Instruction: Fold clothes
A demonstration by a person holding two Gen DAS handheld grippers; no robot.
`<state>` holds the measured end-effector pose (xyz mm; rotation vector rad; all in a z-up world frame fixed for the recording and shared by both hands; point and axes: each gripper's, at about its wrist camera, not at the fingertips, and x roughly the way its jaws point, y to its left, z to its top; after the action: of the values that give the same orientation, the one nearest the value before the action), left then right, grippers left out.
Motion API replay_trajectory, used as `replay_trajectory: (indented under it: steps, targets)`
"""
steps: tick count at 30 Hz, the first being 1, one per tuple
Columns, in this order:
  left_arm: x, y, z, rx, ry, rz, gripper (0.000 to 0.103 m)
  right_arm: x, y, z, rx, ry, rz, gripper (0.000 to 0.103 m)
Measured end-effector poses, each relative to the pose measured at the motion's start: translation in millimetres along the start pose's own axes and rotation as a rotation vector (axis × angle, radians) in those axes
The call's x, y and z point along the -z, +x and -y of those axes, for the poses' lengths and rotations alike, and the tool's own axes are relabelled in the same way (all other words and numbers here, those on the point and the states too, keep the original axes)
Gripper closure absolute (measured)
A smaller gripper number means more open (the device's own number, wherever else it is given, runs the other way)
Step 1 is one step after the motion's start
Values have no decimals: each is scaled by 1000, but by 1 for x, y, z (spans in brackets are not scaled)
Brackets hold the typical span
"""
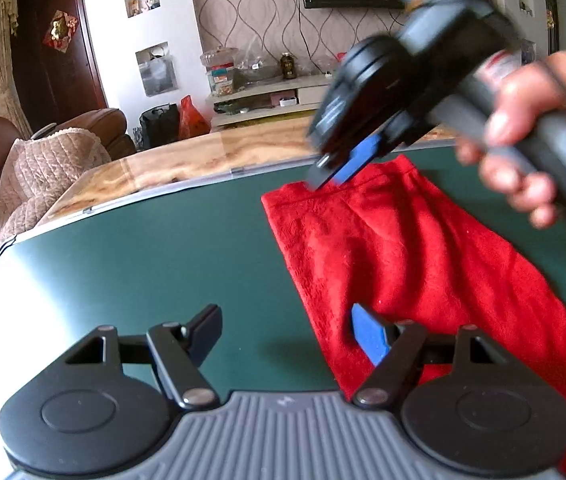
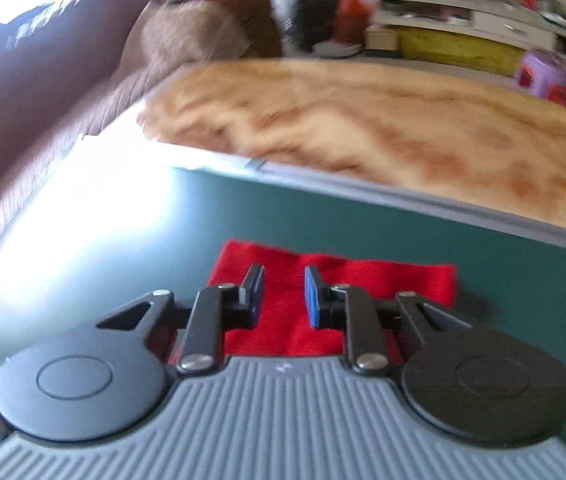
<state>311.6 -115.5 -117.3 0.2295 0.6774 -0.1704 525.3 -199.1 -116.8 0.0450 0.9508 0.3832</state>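
Observation:
A red cloth [image 1: 415, 264] lies flat on the green mat [image 1: 163, 256], running from the far edge toward the near right. My left gripper [image 1: 287, 332] is open wide just above the mat, its right finger over the cloth's near left edge. My right gripper [image 1: 333, 170], held by a hand, hovers at the cloth's far end, blurred by motion. In the right wrist view the right gripper [image 2: 283, 296] is open, its fingers apart above the far end of the red cloth [image 2: 335, 280], holding nothing.
The green mat [image 2: 503, 280] has a grey rim and lies on a wooden table [image 1: 187, 164]. A sofa with a beige cover [image 1: 43, 176] stands to the left. A TV stand [image 1: 267, 96] with clutter is behind the table.

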Motion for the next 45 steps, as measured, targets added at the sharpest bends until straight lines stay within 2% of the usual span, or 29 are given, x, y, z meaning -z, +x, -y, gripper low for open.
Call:
replay_trajectory:
  steps: [2,7,12,14,17,21,24,26,28,30,32,33,36,40,45]
  targets:
    - [4,-7,1,11,11,-3,26,0,16,-13,2,-25,-24,77]
    - [17,-27,3,52,45,-15,27,-4,32,-40,69,-118,-6,77]
    - [30,-46,5,94,79,-27,27,-9,38,-50,97,-130,12,77]
    - [35,-54,6,111,92,-32,27,-6,29,-50,93,-129,6,76]
    - [43,-66,7,136,112,-40,27,5,-13,-40,41,-73,34,76]
    - [51,-80,3,166,124,-54,27,53,-109,-27,-50,0,67,76]
    - [57,-90,-9,191,96,-69,27,116,-172,-27,-104,37,56,76]
    - [63,-99,-16,184,85,-75,27,170,-206,-41,-85,13,38,76]
    - [68,-108,-25,165,70,-82,26,220,-231,-61,-53,-13,20,76]
    - [74,-118,-33,149,45,-95,26,261,-244,-78,-56,30,9,76]
    - [84,-132,-39,134,17,-111,26,291,-251,-90,-86,103,23,76]
    - [88,-139,-43,126,5,-117,26,299,-252,-98,-72,93,37,76]
    - [97,-160,-53,100,-25,-127,26,314,-248,-127,11,-34,60,76]
    - [109,-188,-61,87,-44,-142,25,310,-233,-150,123,-265,47,76]
    - [114,-189,-55,128,-36,-157,25,308,-212,-163,186,-482,-6,77]
